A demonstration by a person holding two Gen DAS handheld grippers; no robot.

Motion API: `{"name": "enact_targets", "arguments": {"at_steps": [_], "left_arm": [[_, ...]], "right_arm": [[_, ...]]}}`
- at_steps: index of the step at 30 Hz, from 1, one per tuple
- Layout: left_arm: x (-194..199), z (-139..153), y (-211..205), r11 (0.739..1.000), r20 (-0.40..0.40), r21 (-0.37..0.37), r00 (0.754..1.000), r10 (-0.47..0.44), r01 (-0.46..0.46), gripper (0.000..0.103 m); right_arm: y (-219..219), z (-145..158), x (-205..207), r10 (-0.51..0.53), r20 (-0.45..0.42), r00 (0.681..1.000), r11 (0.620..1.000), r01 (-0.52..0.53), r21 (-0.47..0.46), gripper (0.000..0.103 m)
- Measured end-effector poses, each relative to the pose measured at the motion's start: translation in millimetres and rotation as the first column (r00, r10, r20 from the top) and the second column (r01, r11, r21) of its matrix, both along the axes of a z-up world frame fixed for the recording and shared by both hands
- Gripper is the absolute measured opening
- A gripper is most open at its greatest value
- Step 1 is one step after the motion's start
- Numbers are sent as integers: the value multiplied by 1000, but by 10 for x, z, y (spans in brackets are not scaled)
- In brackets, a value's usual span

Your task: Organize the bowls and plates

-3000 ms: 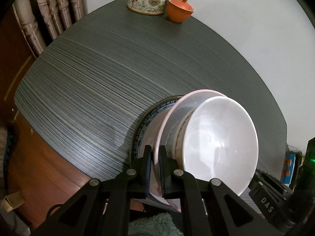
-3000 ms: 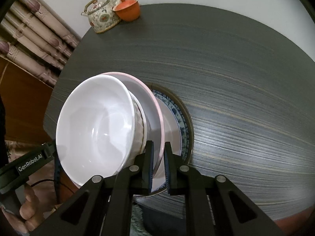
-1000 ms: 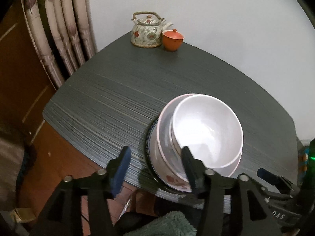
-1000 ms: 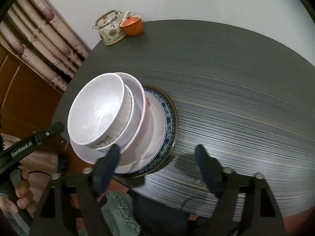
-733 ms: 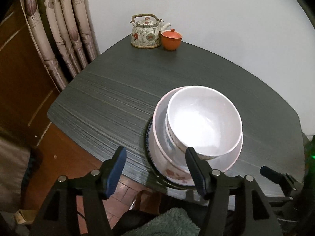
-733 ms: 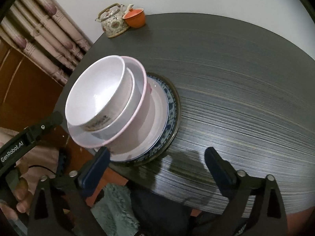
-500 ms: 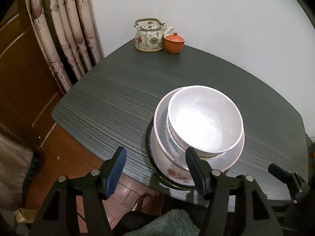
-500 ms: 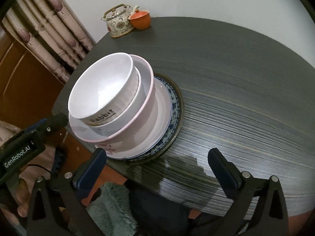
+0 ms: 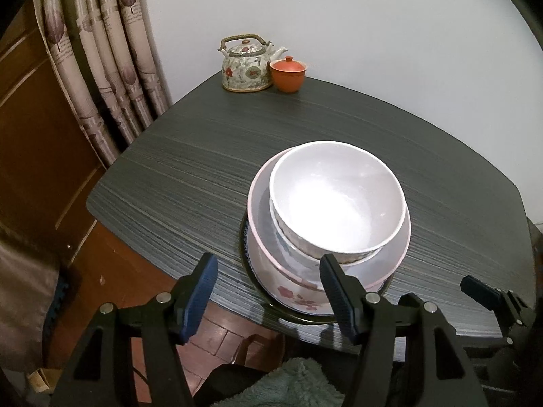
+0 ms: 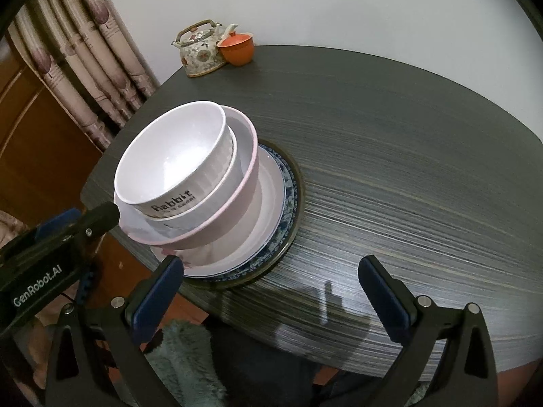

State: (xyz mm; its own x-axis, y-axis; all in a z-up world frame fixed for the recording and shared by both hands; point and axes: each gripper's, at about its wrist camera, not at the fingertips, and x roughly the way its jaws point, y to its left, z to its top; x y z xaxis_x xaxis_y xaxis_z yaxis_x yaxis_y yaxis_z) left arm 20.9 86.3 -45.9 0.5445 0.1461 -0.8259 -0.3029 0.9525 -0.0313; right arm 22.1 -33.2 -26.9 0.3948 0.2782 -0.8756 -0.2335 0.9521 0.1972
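One stack stands near the front edge of the dark table point(image 9: 190, 169) point(image 10: 407, 156). At the bottom lies a blue-patterned plate point(image 10: 288, 203) with a white flowered plate point(image 10: 264, 210) point(image 9: 295, 300) on it. Above these sit a pink-rimmed bowl point(image 9: 390, 261) point(image 10: 237, 213) and a white bowl point(image 9: 339, 200) point(image 10: 169, 166) lettered "Rabbit". My left gripper point(image 9: 268, 288) is open, drawn back in front of the stack, its right finger overlapping the plates in the view. My right gripper point(image 10: 271, 291) stands wide open at the table's edge, nothing between its fingers.
A flowered teapot point(image 9: 246, 64) point(image 10: 200, 51) and an orange lidded cup point(image 9: 288, 74) point(image 10: 237, 49) stand at the far corner by the white wall. Curtains point(image 9: 101, 68) and a wooden cabinet point(image 9: 34, 156) are at the left. A teal fleece sleeve point(image 10: 180, 359) shows below.
Both grippers let go of the plate rim, opened and drew back from the stack. The stack now rests level on the table, and in the last second the right jaws widened further.
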Motion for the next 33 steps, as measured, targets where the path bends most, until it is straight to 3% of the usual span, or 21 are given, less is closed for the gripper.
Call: {"name": "enact_targets", "arguments": {"at_steps": [33], "left_arm": [[20,-20,48,1000,-6,-8,1000,-6,6,64]], "right_arm": [[61,-84,-87,19,-31,999,1000,-20,-17,102]]}}
